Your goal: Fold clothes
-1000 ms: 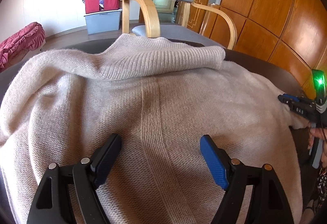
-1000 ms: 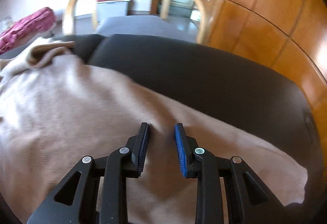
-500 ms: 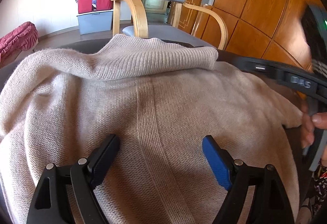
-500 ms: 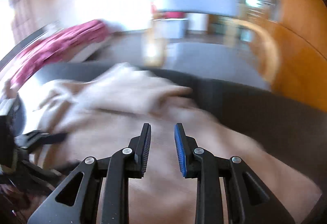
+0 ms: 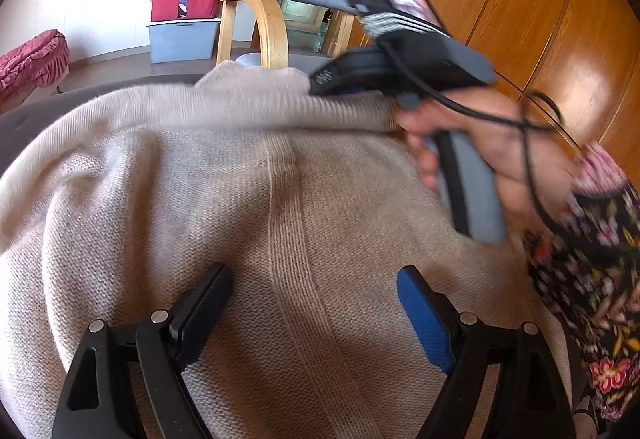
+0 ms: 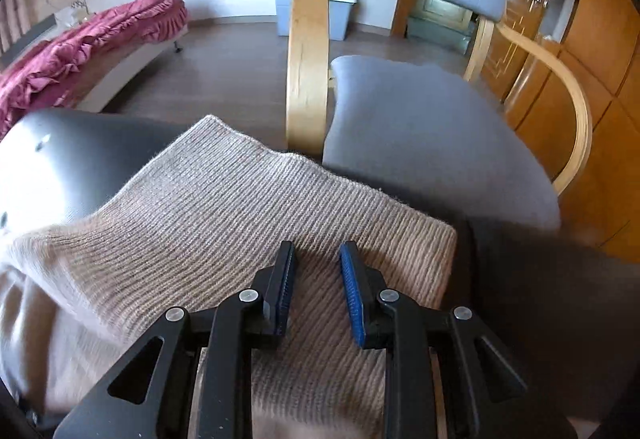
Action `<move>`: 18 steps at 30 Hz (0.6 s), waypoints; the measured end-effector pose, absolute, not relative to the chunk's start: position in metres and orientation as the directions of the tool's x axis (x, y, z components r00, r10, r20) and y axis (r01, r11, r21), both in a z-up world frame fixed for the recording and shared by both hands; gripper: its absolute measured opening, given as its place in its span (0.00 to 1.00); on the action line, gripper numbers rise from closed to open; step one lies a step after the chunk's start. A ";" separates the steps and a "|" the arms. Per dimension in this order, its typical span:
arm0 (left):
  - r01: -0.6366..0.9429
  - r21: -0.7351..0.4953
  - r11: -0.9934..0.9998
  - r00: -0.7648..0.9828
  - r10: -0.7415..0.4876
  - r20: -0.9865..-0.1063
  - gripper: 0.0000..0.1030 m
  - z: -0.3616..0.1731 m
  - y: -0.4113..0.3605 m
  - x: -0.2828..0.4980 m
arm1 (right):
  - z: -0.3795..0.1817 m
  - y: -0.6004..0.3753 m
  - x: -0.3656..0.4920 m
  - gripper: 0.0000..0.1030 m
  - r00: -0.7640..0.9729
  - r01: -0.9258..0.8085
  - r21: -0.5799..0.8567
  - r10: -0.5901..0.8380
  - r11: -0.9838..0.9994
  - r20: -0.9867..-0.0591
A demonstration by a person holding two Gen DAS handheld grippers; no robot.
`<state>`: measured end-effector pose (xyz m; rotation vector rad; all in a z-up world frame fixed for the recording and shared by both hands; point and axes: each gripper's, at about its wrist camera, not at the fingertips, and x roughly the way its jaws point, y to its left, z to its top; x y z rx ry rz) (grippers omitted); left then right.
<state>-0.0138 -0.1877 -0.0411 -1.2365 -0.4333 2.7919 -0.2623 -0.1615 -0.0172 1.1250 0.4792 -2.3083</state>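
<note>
- A beige knitted sweater (image 5: 248, 207) is seen spread flat over the dark round table (image 6: 60, 159), its ribbed collar (image 6: 256, 207) lying toward 12 o'clock, at the far edge nearest the wooden armchair (image 6: 420, 119).
- No completed fold is visible: the body lies open in 1 layer with its centre seam running from 12 to 6 o'clock, so the task is judged to be at an early stage.
- The left gripper (image 5: 316, 303) is held at 6 o'clock over the sweater's body, its jaws spread wide on either side of the seam and pinching nothing.
- The right gripper (image 6: 318, 291) is placed over the collar at about 1 o'clock of the garment. Its jaws are narrowed, but a clear gap is left between the pads; no cloth is seen clamped between them.
- In the left wrist view the right gripper (image 5: 336, 79) is seen in a hand (image 5: 460, 143), blurred above the collar's right end.
- What is left, by judgement: the collar or shoulder has yet to be gripped, the sides or sleeves folded in, and the length doubled over.
- The sleeves cannot be clearly made out.
</note>
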 end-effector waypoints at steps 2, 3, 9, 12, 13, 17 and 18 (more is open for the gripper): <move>0.058 -0.286 -0.956 -0.679 0.173 -0.713 0.85 -0.041 -0.188 -0.013 | -0.019 -0.169 -0.272 0.25 -0.539 0.583 -0.102 -0.289 -0.806 -0.791; 0.056 -0.293 -0.955 -0.681 0.178 -0.711 0.85 -0.041 -0.188 -0.013 | -0.019 -0.172 -0.277 0.25 -0.548 0.576 -0.106 -0.287 -0.810 -0.786; 0.048 -0.332 -0.942 -0.689 0.210 -0.694 0.86 -0.041 -0.193 -0.011 | 0.011 -0.152 -0.255 0.25 -0.515 0.562 0.078 -0.422 -0.823 -0.746; 0.047 -0.384 -0.922 -0.701 0.243 -0.670 0.86 -0.040 -0.200 -0.007 | 0.032 -0.136 -0.192 0.25 -0.511 0.624 0.084 -0.487 -0.777 -0.708; 0.049 -0.417 -0.907 -0.709 0.262 -0.654 0.85 -0.039 -0.204 -0.006 | 0.033 -0.128 -0.172 0.25 -0.518 0.628 0.073 -0.486 -0.775 -0.704; 0.100 -0.608 -0.787 -0.729 0.358 -0.583 0.72 -0.036 -0.236 0.007 | 0.030 -0.088 -0.119 0.26 -0.516 0.563 0.173 -0.508 -0.808 -0.690; 0.112 -0.641 -0.760 -0.731 0.373 -0.571 0.72 -0.034 -0.243 0.013 | 0.026 -0.082 -0.109 0.26 -0.527 0.544 0.183 -0.503 -0.819 -0.685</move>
